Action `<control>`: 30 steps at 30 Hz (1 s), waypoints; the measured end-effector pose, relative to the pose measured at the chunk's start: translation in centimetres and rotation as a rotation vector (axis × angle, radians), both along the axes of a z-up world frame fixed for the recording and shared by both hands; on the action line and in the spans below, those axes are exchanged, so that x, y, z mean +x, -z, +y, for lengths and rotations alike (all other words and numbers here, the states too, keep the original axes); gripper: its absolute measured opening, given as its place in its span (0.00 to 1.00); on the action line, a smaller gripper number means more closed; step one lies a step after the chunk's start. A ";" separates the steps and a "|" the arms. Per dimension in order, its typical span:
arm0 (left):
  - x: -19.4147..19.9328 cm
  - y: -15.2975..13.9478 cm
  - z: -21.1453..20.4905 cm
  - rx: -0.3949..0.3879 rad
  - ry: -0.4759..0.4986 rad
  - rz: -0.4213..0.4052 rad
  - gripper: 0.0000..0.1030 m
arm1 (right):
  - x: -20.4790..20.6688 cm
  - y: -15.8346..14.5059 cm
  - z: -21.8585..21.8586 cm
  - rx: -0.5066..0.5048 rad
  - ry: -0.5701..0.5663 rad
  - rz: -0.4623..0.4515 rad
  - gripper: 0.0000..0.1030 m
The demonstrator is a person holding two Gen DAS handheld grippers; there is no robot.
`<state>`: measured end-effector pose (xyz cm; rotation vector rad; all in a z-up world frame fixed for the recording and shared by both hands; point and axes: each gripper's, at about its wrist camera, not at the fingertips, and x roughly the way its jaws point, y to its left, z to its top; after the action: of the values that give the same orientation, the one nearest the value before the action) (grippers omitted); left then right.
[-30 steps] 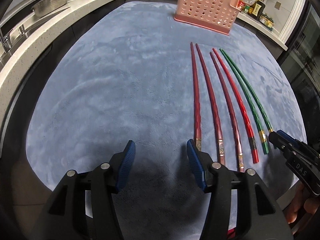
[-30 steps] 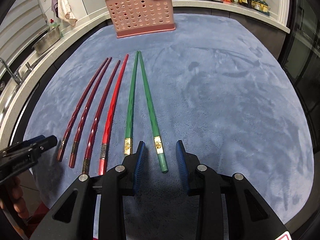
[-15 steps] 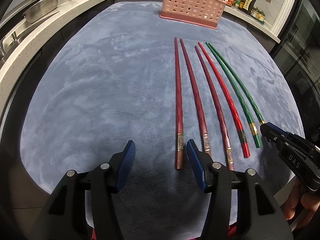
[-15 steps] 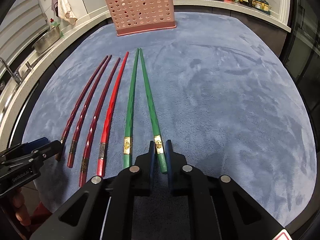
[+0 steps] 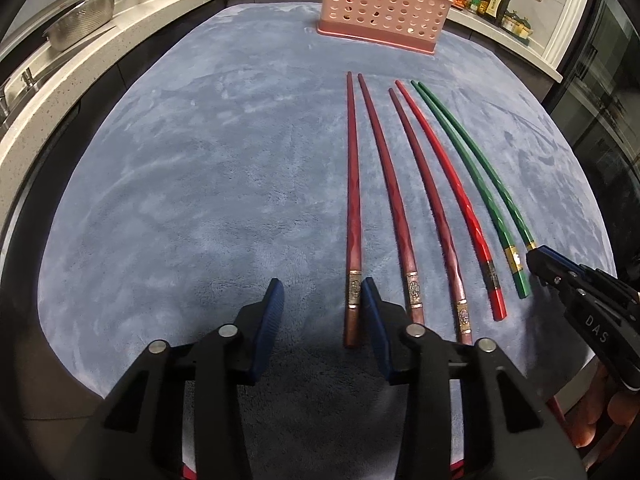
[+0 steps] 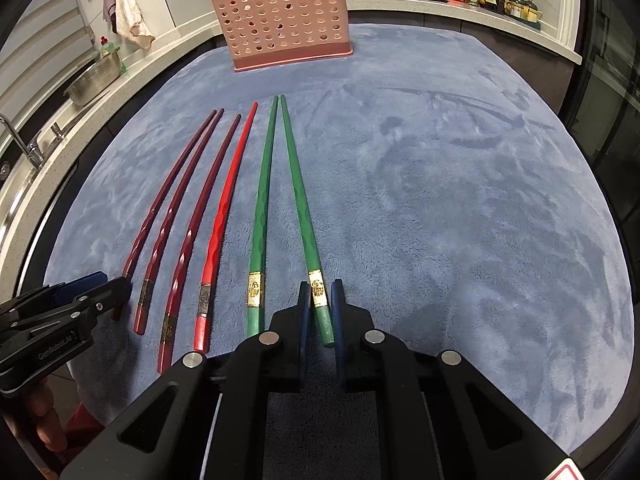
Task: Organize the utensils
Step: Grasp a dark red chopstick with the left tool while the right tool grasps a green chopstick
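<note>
A: So why are the chopsticks laid out like that on the mat (image 5: 200, 184)?

B: Likely so each butt end points at the person and can be pinched off the near edge. All six lie side by side, thick ends near, tips aimed at the pink caddy (image 5: 384, 4) at the far edge, where I take it they are meant to end up. Going left to right: two dark red (image 5: 354, 208), a third dark red beside a bright red (image 5: 452, 184), then two green (image 6: 262, 216).

A: What is the left gripper (image 5: 322, 300) doing?

B: It points steeply down over the near edge. Its jaws are closing, and the butt of the leftmost dark red stick sits between them, against the inner face of the right finger. The left finger (image 5: 272, 308) is clear of it, so nothing is gripped yet.

A: And the right gripper (image 6: 320, 300)?

B: It is tilted down much the same. Its blue pads (image 6: 338, 300) are pressed together on the butt of the rightmost green stick (image 6: 304, 216), just below its gold band. The stick looks flat on the mat, though I cannot tell that for sure.

A: Why hold it by the end?

B: My guess: it leaves the thin tip free to go into the caddy first.

A: Any sign of the person?

B: Only fingers wrapped round each handle at the frame edges.
</note>
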<state>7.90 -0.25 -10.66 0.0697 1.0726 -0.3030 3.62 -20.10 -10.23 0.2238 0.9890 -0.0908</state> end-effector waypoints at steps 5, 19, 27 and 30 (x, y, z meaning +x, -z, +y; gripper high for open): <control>0.0 0.0 0.1 -0.016 0.013 0.002 0.22 | 0.0 0.0 0.0 -0.001 0.000 0.000 0.10; -0.4 -0.3 0.1 -0.033 0.032 -0.001 0.08 | -0.1 0.0 0.2 0.002 -0.001 -0.002 0.09; -0.9 -1.3 0.2 -0.048 0.044 -0.007 0.07 | -0.8 -1.1 0.2 0.016 -0.006 -0.026 0.08; -0.9 -2.0 0.3 -0.060 0.043 -0.017 0.07 | -0.9 -1.7 0.2 0.023 -0.005 -0.040 0.08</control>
<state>6.95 0.08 -8.69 0.0415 1.0457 -0.3722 2.68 -19.93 -8.50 0.2437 0.9507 -0.0703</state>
